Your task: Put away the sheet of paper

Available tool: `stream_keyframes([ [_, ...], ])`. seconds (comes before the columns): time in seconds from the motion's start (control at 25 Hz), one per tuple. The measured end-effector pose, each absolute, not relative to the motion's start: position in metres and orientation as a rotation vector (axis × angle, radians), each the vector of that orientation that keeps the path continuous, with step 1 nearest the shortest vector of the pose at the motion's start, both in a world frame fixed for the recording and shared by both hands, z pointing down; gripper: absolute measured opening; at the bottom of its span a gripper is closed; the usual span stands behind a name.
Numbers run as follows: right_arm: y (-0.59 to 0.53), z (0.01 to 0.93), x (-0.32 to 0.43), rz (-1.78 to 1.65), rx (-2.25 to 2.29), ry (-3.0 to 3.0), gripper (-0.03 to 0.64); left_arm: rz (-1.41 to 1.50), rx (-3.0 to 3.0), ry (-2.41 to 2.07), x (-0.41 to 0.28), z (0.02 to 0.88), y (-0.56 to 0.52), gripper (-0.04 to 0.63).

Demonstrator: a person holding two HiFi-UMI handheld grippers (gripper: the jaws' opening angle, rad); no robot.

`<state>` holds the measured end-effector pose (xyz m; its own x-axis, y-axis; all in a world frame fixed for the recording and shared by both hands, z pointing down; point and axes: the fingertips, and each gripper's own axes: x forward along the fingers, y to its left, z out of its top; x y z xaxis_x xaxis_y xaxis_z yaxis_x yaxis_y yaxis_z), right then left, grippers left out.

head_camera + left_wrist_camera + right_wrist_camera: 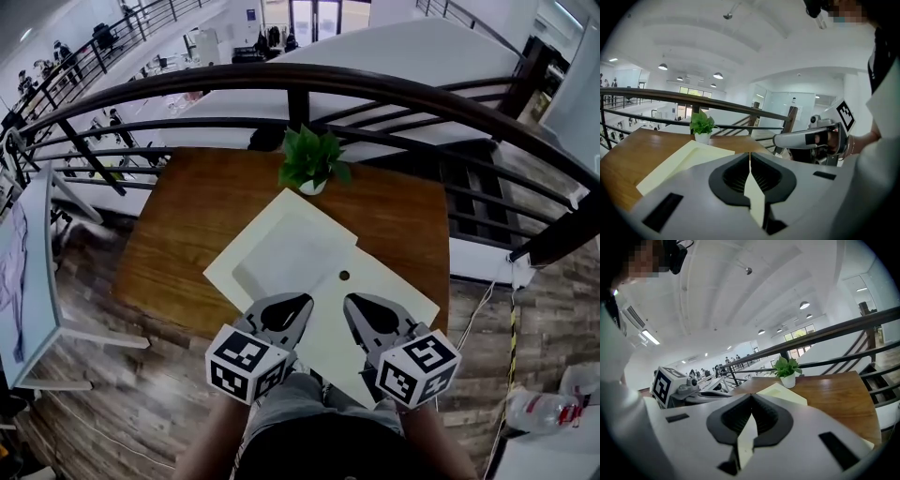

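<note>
Head view: both grippers are sitting side by side at lower centre, each w/ its marker cube toward the bottom edge, L cube (246, 364) and R cube (417, 366). The left gripper (284, 312) and right gripper (370, 315) are both biting the near edge of the pale yellow sheet of paper (309, 253), which is lying diagonally across the wooden table (187, 216) in mid-frame and overhanging the table's near edge toward the person. The sheet's far part is looking doubled, a fold or 2nd layer, can't tell which. A small dark dot (344, 276) is showing on the paper just above the gap between the grippers; too small to say what it is. A potted plant (311, 161) is standing upright at the table's far edge, top centre, just beyond the sheet's far corner, w/ a dark curved railing (300, 89) arching behind it. In the left gripper view the jaws are pressing together on a thin sliver of paper (754, 193) at lower centre, w/ the plant (702, 125) at mid-left and the right gripper (811, 138) at mid-right. In the right gripper view the jaws are likewise clamping a paper sliver (745, 437), w/ the plant (786, 369) right of centre and the left gripper (689, 390) at left.
</note>
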<state>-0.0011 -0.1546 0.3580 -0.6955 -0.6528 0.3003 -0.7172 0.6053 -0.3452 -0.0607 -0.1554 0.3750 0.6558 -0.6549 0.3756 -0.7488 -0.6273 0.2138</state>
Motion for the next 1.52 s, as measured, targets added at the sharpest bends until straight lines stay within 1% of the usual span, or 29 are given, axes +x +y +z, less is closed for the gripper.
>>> stream_keyframes([
  [0.2, -0.154, 0.360, -0.005, 0.660, 1.123, -2.676, 0.026, 0.321, 2.481, -1.093, -0.061, 0.379, -0.152, 0.021],
  [0.92, -0.152, 0.374, 0.002, 0.709, 1.099, -2.633, 0.026, 0.302, 2.459, -1.074, -0.054, 0.384, -0.153, 0.021],
  [1.2, -0.145, 0.376, -0.005, 0.688, 1.033, -2.641, 0.026, 0.347, 2.441, -1.072, -0.051, 0.389, -0.150, 0.021],
  [1.52, -0.147, 0.377, 0.000, 0.715, 1.078, -2.636, 0.026, 0.354, 2.434, -1.065, -0.050, 0.391, -0.148, 0.021],
])
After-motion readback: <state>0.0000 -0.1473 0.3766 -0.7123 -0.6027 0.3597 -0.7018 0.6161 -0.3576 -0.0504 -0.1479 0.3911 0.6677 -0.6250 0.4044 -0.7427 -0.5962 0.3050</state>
